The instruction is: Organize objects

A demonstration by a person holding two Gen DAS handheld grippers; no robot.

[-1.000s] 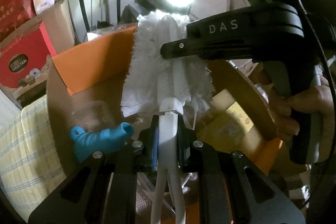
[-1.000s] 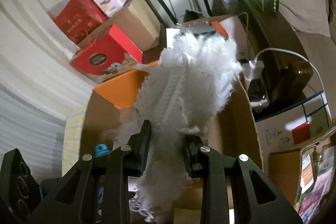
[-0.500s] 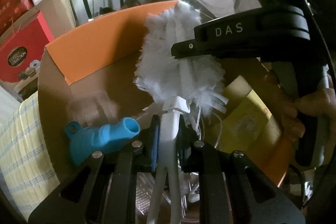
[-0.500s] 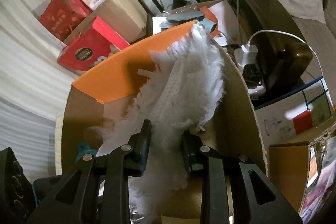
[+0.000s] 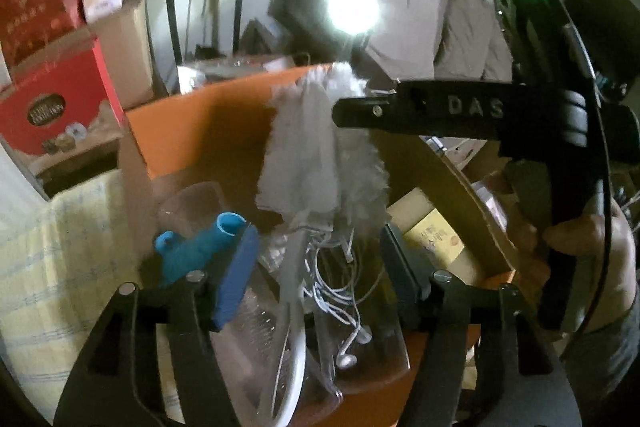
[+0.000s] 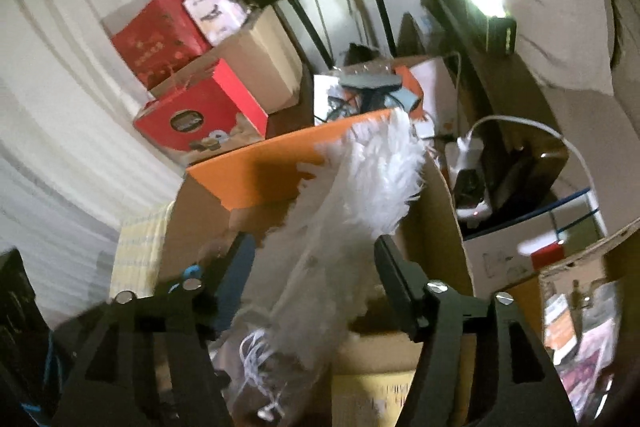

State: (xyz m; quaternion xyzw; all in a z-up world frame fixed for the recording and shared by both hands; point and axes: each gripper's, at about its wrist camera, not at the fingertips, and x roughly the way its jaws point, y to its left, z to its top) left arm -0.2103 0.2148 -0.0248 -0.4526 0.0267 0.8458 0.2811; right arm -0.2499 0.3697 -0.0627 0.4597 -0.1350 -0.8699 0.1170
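We saw both the left claw (image 5: 316, 267) and right claw (image 6: 312, 275) spread wide around the white duster (image 5: 320, 155), mid-frame in the cardboard box (image 5: 172, 131).

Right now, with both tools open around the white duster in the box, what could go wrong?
1. The duster leans on the orange flap with its fluffy head above the box rim; it may tip out.
2. Its handle sits among white earphone cables; withdrawing the left tool or right tool could snag them.
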